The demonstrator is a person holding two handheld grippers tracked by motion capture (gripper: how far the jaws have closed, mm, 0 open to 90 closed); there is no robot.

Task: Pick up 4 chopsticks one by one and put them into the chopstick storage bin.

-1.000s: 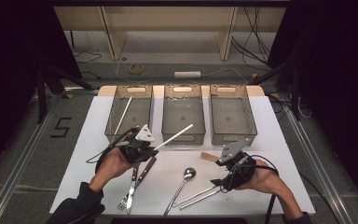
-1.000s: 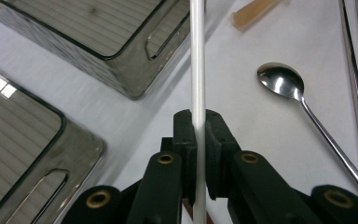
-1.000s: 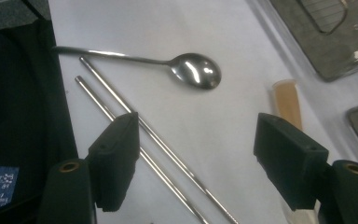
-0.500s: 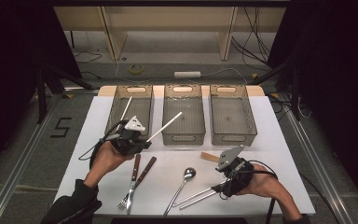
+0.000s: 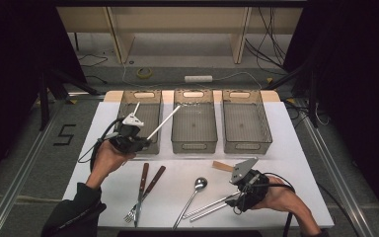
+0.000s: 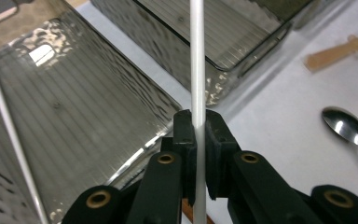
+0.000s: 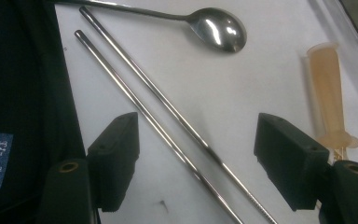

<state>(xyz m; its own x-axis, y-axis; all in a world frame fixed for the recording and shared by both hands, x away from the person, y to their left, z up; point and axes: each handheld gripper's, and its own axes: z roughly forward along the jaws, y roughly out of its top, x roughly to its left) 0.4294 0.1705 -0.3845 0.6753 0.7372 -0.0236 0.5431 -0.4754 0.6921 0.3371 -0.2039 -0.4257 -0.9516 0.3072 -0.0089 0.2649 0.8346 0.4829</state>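
Clamping the white chopstick (image 6: 196, 60) low on its shaft, the left tongs (image 5: 137, 143) angle it over the far-left bin (image 5: 141, 116), likely to join the one inside. Right tongs (image 7: 196, 161) gape above the steel chopsticks (image 7: 168, 119) near the worktop's (image 5: 286, 163) front edge.

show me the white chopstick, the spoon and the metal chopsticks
white chopstick (image 6: 196, 56), left gripper view, on its shaft above the shut jaws
spoon (image 7: 219, 29), right gripper view, on its bowl
metal chopsticks (image 7: 168, 122), right gripper view, mid-shaft between the open jaws
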